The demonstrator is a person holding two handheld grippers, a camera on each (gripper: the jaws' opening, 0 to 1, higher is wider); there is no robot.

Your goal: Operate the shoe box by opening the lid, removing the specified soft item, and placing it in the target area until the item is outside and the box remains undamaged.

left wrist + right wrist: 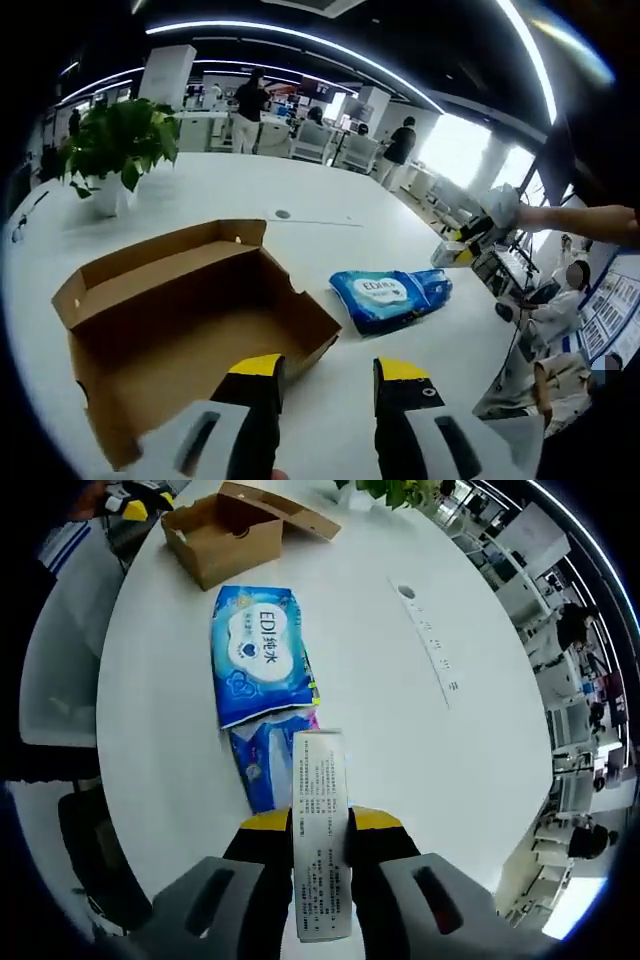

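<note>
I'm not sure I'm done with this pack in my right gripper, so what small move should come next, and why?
Probably lower the right gripper and open its fingers. It is shut on a labelled pack, held above the white table beside the blue wipes pack lying there; the shoe box sits open farther off.

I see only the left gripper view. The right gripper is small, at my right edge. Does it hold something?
Observer: Yes. In the right gripper view the right gripper is shut on a white printed piece.
Operator: Is that the blue pack I see on the table?
Observer: No. The pack lies flat on the table, beyond the jaws. A second blue part shows beside the piece; I cannot tell if they are joined.
Operator: Is the box's outer side whole?
Observer: The wall of the box that faces this view shows no tear.
</note>
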